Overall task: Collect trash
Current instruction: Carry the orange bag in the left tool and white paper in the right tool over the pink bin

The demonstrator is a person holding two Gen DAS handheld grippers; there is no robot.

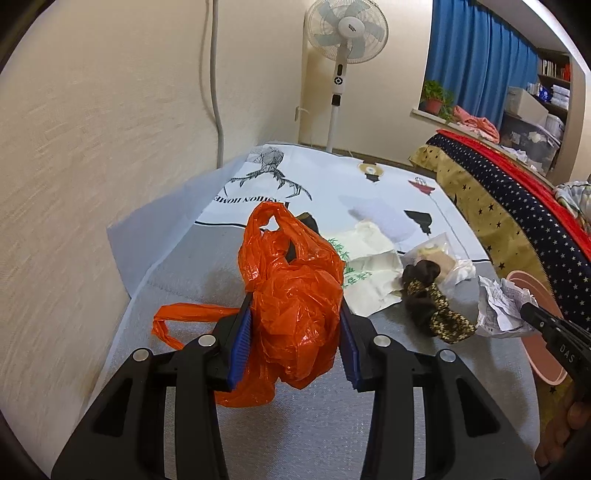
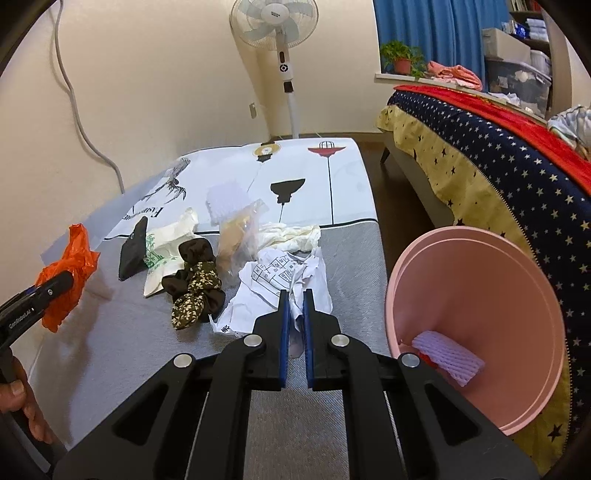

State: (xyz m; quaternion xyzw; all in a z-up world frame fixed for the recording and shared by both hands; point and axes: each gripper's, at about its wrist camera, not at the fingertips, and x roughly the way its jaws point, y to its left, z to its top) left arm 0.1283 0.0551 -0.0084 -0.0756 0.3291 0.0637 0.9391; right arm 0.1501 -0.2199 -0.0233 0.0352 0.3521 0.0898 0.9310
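My left gripper (image 1: 295,306) is shut on a crumpled orange plastic bag (image 1: 291,295) over the grey table cover; it also shows at the left of the right wrist view (image 2: 66,277). My right gripper (image 2: 294,295) is shut on a crumpled white printed paper (image 2: 284,280), which also shows in the left wrist view (image 1: 498,306). A pink bin (image 2: 480,295) stands tilted at the table's right edge with a lilac foam net (image 2: 447,358) inside.
On the table lie a dark floral scrunchie (image 2: 195,291), a white bag with green print (image 2: 166,251), a black item (image 2: 133,247), a clear packet (image 2: 240,236) and white tissue (image 2: 291,232). A fan (image 2: 277,22) stands behind. A bed with a starred cover (image 2: 480,166) is at the right.
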